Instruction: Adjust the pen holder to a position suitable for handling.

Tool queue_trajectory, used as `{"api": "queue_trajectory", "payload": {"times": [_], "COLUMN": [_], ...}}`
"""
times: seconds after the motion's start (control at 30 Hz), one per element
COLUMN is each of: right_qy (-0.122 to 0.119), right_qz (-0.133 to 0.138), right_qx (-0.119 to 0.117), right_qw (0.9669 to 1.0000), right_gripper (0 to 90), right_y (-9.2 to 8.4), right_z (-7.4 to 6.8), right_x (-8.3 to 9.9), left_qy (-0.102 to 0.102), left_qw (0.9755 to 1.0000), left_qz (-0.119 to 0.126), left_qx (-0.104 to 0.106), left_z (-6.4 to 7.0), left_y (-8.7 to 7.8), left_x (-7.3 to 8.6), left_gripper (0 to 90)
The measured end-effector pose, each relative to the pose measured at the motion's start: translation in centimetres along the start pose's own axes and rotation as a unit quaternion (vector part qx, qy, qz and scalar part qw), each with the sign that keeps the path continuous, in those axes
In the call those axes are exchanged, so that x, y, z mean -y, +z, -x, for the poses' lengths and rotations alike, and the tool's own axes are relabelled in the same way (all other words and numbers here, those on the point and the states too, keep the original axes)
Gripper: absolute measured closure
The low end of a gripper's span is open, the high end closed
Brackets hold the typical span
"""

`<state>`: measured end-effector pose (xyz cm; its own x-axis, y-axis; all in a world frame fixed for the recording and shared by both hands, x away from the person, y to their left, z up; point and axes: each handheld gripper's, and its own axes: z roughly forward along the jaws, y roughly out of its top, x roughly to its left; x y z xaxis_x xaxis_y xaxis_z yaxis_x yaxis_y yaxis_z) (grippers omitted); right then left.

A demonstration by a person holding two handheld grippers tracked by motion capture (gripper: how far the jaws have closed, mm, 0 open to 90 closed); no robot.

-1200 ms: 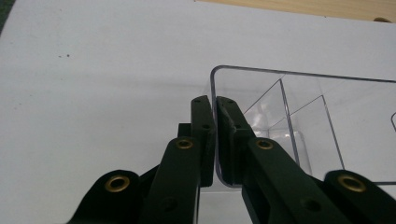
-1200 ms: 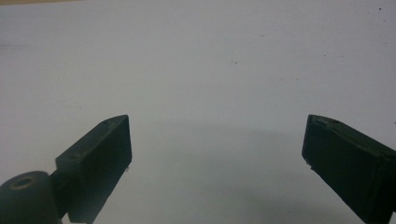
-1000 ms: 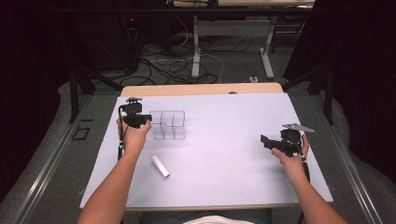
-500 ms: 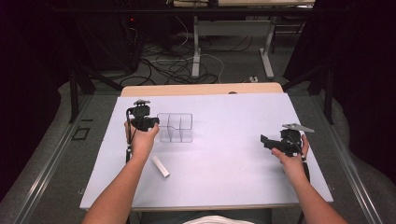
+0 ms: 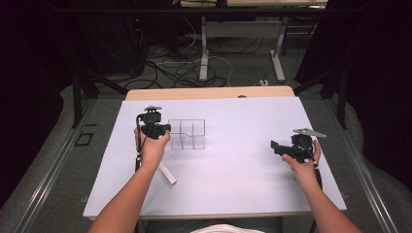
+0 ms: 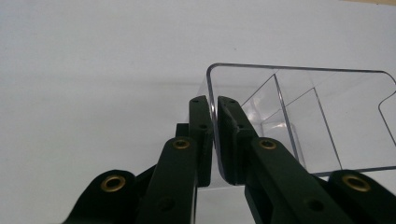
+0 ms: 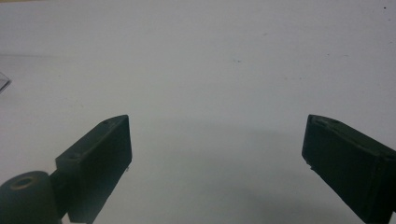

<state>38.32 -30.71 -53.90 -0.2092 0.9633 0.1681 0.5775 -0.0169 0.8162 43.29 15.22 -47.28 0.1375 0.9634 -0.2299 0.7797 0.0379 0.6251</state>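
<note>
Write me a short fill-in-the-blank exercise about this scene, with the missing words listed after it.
1. The left tool is shut on the wall of the clear ____ organizer.
2. The right tool has its jaws ____ over the bare table.
3. The white tube lies on the table beside the person's ____ forearm.

Missing words: plastic; open; left
</note>
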Motion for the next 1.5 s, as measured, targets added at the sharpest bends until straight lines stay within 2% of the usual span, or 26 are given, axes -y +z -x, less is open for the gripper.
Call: {"api": "queue_trajectory", "payload": {"times": [0.03, 0.23, 0.5, 0.63, 0.83, 1.23, 1.5], "right_qy": [0.003, 0.000, 0.001, 0.000, 0.002, -0.002, 0.000], "right_qz": [-0.001, -0.001, -0.003, -0.003, -0.004, -0.006, -0.007], "right_qx": [0.000, -0.001, -0.002, -0.002, -0.003, -0.004, -0.004], "right_qw": [1.0000, 1.0000, 1.0000, 1.0000, 1.0000, 1.0000, 1.0000], "right_gripper": [7.7, 7.7, 7.7, 7.7, 7.7, 7.7, 7.7], "right_y": [0.0, 0.1, 0.1, 0.1, 0.2, 0.2, 0.2], "right_z": [0.0, -0.1, -0.2, -0.1, -0.1, -0.1, -0.2], "right_x": [0.0, 0.0, 0.0, 0.1, 0.1, 0.1, 0.1], "left_qy": [-0.001, 0.007, 0.002, 0.006, 0.008, 0.012, 0.015], "left_qw": [1.0000, 0.9997, 0.9989, 0.9983, 0.9978, 0.9961, 0.9957], "left_qz": [0.005, 0.001, 0.001, 0.000, -0.003, -0.006, -0.009], "left_qx": [0.003, 0.024, 0.047, 0.058, 0.066, 0.087, 0.091], "left_z": [0.1, 1.1, 2.5, 3.1, 3.6, 5.5, 6.3], "left_y": [0.1, 0.3, 0.7, 0.8, 1.0, 1.5, 1.8], "left_x": [0.1, 0.3, 0.5, 0.6, 0.7, 0.9, 0.9], "left_gripper": [84.9, 83.9, 82.6, 81.9, 81.4, 80.5, 80.4]}}
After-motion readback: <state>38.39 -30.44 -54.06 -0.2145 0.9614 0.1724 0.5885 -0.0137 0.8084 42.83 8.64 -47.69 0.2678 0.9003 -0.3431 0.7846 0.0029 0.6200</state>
